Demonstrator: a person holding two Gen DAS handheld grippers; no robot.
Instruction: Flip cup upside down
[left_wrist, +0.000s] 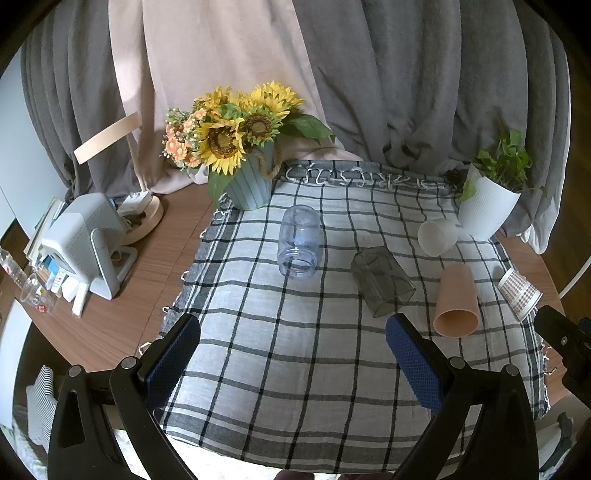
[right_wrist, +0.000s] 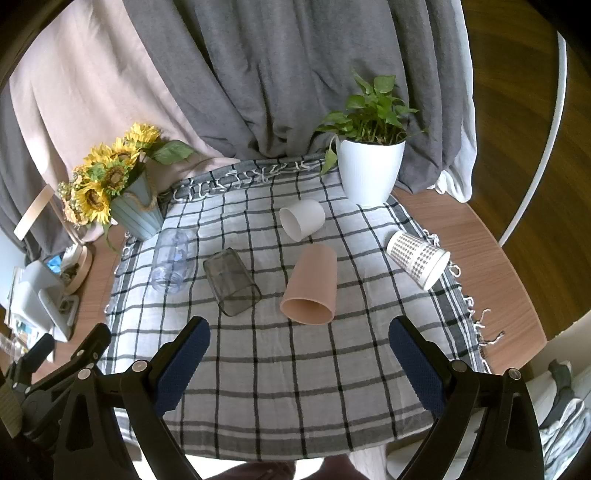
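Five cups lying on their sides across a checked cloth (right_wrist: 280, 373) on a round wooden table (right_wrist: 476, 236), none yet turned mouth-down. Far left: clear bluish plastic cup (left_wrist: 299, 242), mouth toward the near edge. Just right of it, apart: smoky grey square tumbler (left_wrist: 380, 286), mouth also toward the near side. Right of centre: tall peach cup (right_wrist: 310, 286), open rim facing the near edge, closest to the right gripper (right_wrist: 299, 356). Beyond it, toward the far side: short white cup (right_wrist: 301, 218), mouth angled near-left. Far right, at the cloth's fringe: patterned paper cup (right_wrist: 419, 258), mouth pointing right and near.

Both grippers hovering low over the near edge of the cloth, well short of every cup. Left gripper (left_wrist: 293, 350): blue-padded jaws spread wide, nothing between them, facing the gap between clear cup and grey tumbler. Right gripper: jaws likewise spread wide and empty, roughly lined up with the peach cup. Wide spread probably meant to clear a cup's body before closing.

Backdrop only: sunflower bouquet in a ribbed blue pot (left_wrist: 249, 186) at the cloth's far left corner, leafy plant in a white pot (right_wrist: 369, 168) at the far right corner, grey and pink curtains (right_wrist: 258, 74) behind, small white appliance (left_wrist: 86, 240) on bare wood at left.
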